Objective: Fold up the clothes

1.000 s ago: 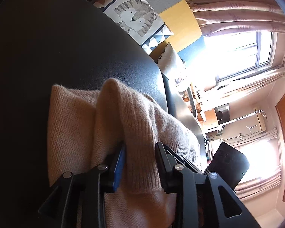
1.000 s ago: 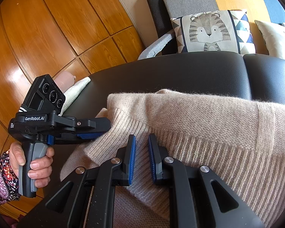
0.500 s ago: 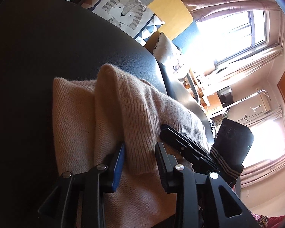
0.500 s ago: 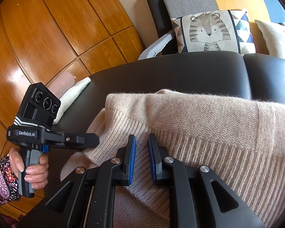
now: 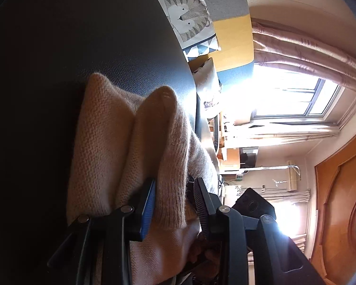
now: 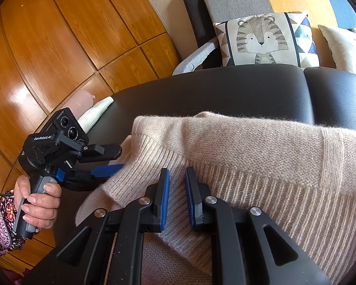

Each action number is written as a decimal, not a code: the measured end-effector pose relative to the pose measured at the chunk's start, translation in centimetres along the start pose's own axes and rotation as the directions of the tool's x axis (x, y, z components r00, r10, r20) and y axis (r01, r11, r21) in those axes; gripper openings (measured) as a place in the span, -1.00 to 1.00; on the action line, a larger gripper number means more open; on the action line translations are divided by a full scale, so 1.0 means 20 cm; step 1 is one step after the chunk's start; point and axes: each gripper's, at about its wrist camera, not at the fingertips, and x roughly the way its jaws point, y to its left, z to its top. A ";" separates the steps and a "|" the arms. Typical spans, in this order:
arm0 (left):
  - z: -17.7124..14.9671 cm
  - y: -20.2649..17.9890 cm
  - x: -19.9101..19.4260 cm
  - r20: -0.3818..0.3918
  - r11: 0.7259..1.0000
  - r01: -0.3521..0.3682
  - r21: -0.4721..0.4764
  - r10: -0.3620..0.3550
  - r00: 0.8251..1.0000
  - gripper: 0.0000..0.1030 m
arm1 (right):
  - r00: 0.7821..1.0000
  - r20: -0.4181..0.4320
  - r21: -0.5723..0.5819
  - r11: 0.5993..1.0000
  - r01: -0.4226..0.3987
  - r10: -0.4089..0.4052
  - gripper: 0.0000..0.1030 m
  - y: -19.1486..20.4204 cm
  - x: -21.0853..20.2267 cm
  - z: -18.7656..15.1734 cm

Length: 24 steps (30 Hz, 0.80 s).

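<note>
Folding is well under way on the beige knitted sweater (image 6: 261, 156), which lies doubled over on the black leather seat (image 6: 225, 87), in front of the tiger cushion (image 6: 261, 38) that leans against the sofa behind. Both grippers have hold of the ribbed hem on the side of the sweater away from that cushion.

From the left wrist view, the left gripper (image 5: 173, 199) has a thick bunch of ribbed knit between its fingers, and its jaws are closing on it; the blue pad (image 5: 148, 204) already lies against the wool. Seen from the right wrist view, this same gripper (image 6: 114, 159) comes in at the sweater's corner farthest from the cushion, carried by the person's hand (image 6: 39, 204) in a patterned sleeve (image 6: 0, 225).

The right gripper (image 6: 176, 185) stands narrow, its two blue pads nearly together on the ribbed edge. Knit runs between them, and I judge it pinched there, though the fold is thin.

My reading is that the step in hand is securing the hem at two points before the next fold. What follows, I would say, calls for both hands lifting together and carrying the hem over toward the cushion side, keeping the edge taut between them so the soft knit does not sag or slip. Two rolled cloths (image 6: 90, 109) lie at the seat's far end, well apart from the sweater.
</note>
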 end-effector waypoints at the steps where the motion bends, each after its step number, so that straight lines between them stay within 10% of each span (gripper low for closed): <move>1: 0.00 -0.01 0.01 -0.002 1.000 -0.001 0.016 0.001 1.000 -0.49 | 1.000 0.000 0.000 1.000 0.000 0.000 -0.71 0.00 0.00 0.00; 6: -0.01 -0.05 0.02 -0.019 0.992 -0.051 0.117 0.053 0.998 -0.97 | 1.000 0.000 0.001 1.000 -0.001 0.001 -0.71 0.00 0.00 0.00; 20: -0.03 -0.24 -0.12 0.129 0.911 -0.244 0.332 0.213 0.969 -0.96 | 1.000 0.000 0.006 1.000 -0.013 0.013 -0.71 -0.02 -0.01 0.01; 24: -0.08 -0.20 -0.08 0.131 0.855 -0.380 0.353 0.357 0.925 -0.96 | 1.000 0.000 0.006 1.000 -0.013 0.013 -0.71 -0.02 -0.01 0.02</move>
